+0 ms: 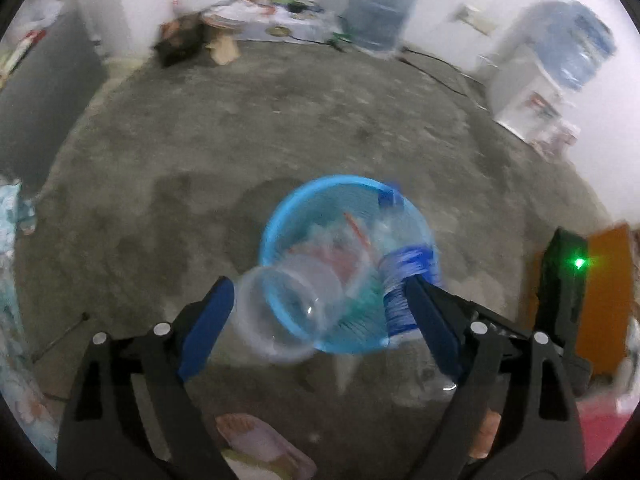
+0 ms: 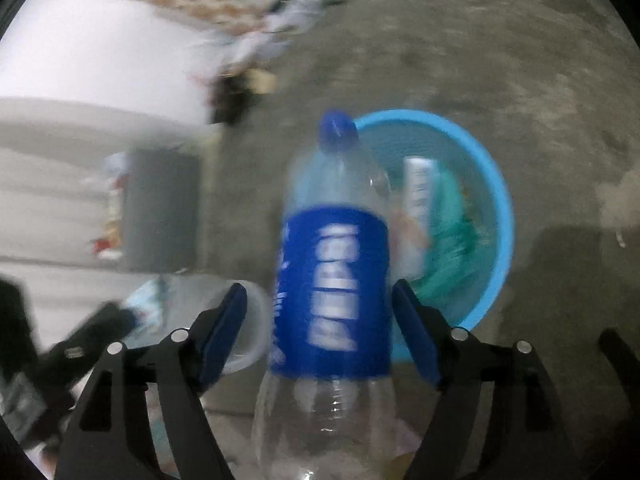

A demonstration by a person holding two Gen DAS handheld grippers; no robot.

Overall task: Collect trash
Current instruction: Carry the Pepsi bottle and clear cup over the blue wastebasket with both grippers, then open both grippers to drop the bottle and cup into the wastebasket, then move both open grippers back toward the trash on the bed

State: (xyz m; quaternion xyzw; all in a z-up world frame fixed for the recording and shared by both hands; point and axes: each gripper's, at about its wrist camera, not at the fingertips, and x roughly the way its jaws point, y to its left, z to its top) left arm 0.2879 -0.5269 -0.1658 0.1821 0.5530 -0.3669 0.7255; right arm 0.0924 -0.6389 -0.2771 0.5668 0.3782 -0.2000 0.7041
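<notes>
Cup and bottle over the blue basket

My left gripper [image 1: 320, 312] is spread wide around a clear plastic cup [image 1: 288, 312]; my right gripper [image 2: 318, 328] stands wide about a bottle [image 2: 332, 264], pads apparently apart from it. Both hang over the blue basket [image 1: 276, 220] on the concrete floor [image 1: 240, 140].

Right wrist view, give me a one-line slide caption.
Open right gripper around a blue-labelled plastic bottle, poised above the blue trash basket.
</notes>
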